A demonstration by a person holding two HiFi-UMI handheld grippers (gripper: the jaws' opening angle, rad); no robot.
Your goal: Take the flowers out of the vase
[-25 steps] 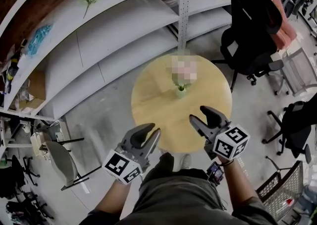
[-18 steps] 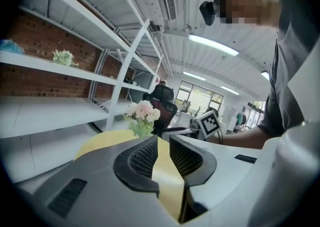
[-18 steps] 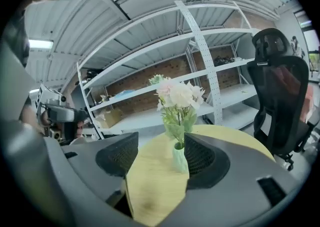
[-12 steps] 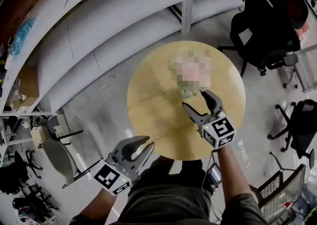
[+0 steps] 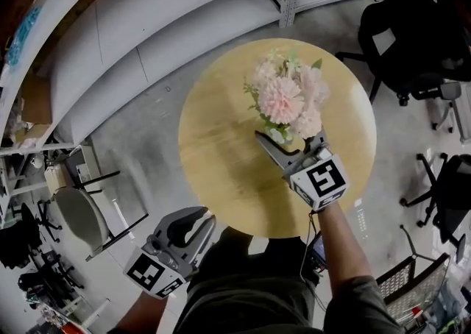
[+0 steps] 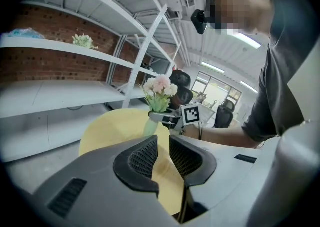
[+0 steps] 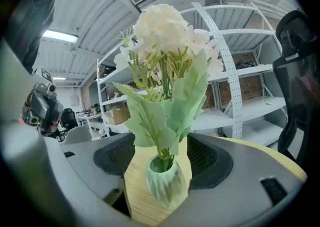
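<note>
The vase (image 5: 277,134) is standing upright on the round wooden worktop (image 5: 221,152), toward its far right part in the head view, and the flowers (image 5: 284,97) are sitting in it, pale pink and white heads above green leaves. The right gripper (image 5: 288,138) is reaching across the worktop from the near edge and is bracketing the vase. In the right gripper view its jaws are standing wide apart, with the ribbed green vase (image 7: 164,178) between them and a strip of worktop (image 7: 142,206) showing on each side, so the pads are not pressing on it. The flowers (image 7: 162,36) are rising above the right gripper (image 7: 162,157), and the stems are entering the vase mouth. The left gripper (image 5: 190,216) is hanging low, off the near left edge of the worktop and well apart from the vase. In the left gripper view the left gripper (image 6: 161,146) is pointing toward the worktop (image 6: 112,126). Its jaws are standing a narrow gap apart with nothing between them. Grey shelving (image 5: 184,23) is running behind the worktop, and a black office chair (image 5: 412,45) is standing to the right.
</note>
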